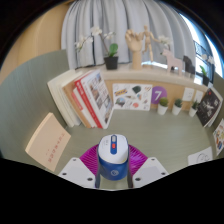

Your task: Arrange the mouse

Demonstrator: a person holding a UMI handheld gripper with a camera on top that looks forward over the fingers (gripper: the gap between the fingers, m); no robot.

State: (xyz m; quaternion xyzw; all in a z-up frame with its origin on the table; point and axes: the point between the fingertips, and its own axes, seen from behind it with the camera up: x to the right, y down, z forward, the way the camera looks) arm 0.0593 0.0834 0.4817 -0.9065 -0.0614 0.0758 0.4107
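Note:
A white and blue mouse (112,157) with an orange-red wheel strip sits between my fingers, its nose pointing away from me. My gripper (112,166) is shut on it: the magenta pads (88,160) press against both of its sides. The mouse hides the green table surface (165,140) right under it, so I cannot tell whether it rests on the table or is lifted.
A tan notebook (46,139) lies on the table to the left of the fingers. Books (90,98) lean on a low shelf beyond. A wooden mannequin (138,47), a potted plant (110,52) and small pots (162,106) stand at the back. A paper (201,156) lies to the right.

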